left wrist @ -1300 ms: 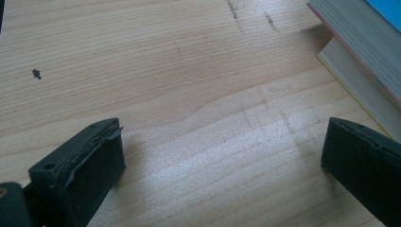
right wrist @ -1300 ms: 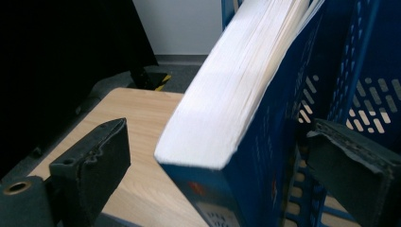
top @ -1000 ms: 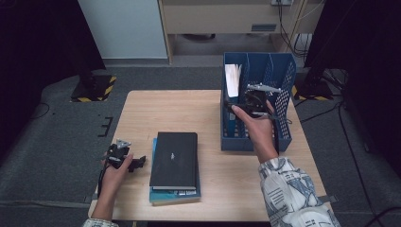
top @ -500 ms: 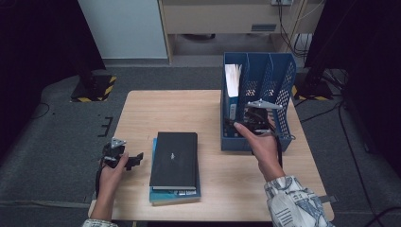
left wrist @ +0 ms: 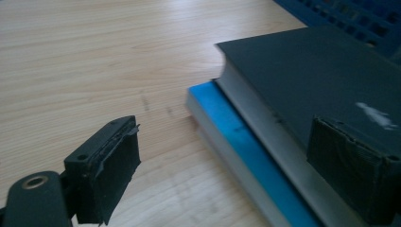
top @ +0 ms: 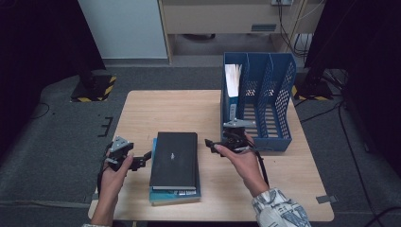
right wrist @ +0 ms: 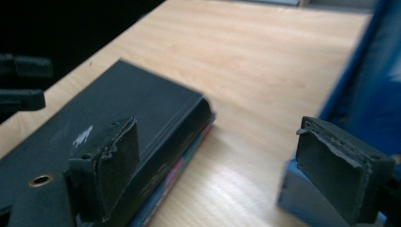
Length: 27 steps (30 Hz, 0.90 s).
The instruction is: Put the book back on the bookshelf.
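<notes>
- Between table edge and file rack: right gripper [top: 213, 144] has left the blue file rack [top: 265, 101] and dropped toward the black book [top: 174, 159]; the next pick looks under way.
- Both grippers' jaws have just been closing slightly, still apart, nothing between.
- Left gripper [top: 142, 159] beside the stack; black book lies atop the blue book [top: 175, 195].

Black tool [top: 146, 158] in each hand – grey plates, trailing cables; patterned white sleeve [top: 280, 211] on the right arm.

High view looks down from above; both gripper views closely share the black book [top: 174, 159].
</notes>
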{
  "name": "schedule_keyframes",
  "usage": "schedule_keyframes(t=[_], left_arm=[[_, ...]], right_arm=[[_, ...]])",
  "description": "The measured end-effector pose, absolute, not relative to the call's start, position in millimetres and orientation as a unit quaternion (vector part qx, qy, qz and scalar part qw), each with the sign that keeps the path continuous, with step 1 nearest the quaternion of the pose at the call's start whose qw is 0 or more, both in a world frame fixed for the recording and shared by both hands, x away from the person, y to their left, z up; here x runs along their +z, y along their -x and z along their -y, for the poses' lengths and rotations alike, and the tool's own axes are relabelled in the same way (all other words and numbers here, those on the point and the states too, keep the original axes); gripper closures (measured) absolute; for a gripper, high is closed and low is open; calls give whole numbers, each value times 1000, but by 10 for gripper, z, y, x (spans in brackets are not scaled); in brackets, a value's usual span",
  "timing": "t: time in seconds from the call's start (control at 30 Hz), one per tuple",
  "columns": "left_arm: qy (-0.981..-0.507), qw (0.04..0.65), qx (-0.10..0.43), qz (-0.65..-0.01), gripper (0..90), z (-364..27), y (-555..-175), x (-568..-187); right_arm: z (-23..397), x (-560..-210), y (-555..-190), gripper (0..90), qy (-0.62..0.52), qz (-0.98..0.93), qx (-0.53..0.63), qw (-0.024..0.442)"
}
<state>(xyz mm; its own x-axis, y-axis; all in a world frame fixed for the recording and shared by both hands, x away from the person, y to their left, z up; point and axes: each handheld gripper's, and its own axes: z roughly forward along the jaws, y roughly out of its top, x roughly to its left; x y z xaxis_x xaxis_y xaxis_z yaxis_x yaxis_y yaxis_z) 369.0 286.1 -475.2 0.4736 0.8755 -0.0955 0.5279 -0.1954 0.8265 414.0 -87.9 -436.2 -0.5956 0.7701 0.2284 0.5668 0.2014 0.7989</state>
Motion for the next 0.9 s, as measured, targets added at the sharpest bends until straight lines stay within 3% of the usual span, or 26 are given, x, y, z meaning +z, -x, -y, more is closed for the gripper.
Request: schedule_keyframes(t=[0.3,0.4,0.9], left_arm=[[-779,419,174,-433,97,-2528,-3663,-4765],[-789,414,161,-425,151,-2469,-3663,-4789],[-788,436,108,-422,163,-2467,-3744,-4844]], right_arm=[[496,-4584,-4072,117,-404,-796,445,76],[421,-4669,-4068,110,-402,-795,450,64],[301,-4965,-4102,98,-412,-791,452,-3]])
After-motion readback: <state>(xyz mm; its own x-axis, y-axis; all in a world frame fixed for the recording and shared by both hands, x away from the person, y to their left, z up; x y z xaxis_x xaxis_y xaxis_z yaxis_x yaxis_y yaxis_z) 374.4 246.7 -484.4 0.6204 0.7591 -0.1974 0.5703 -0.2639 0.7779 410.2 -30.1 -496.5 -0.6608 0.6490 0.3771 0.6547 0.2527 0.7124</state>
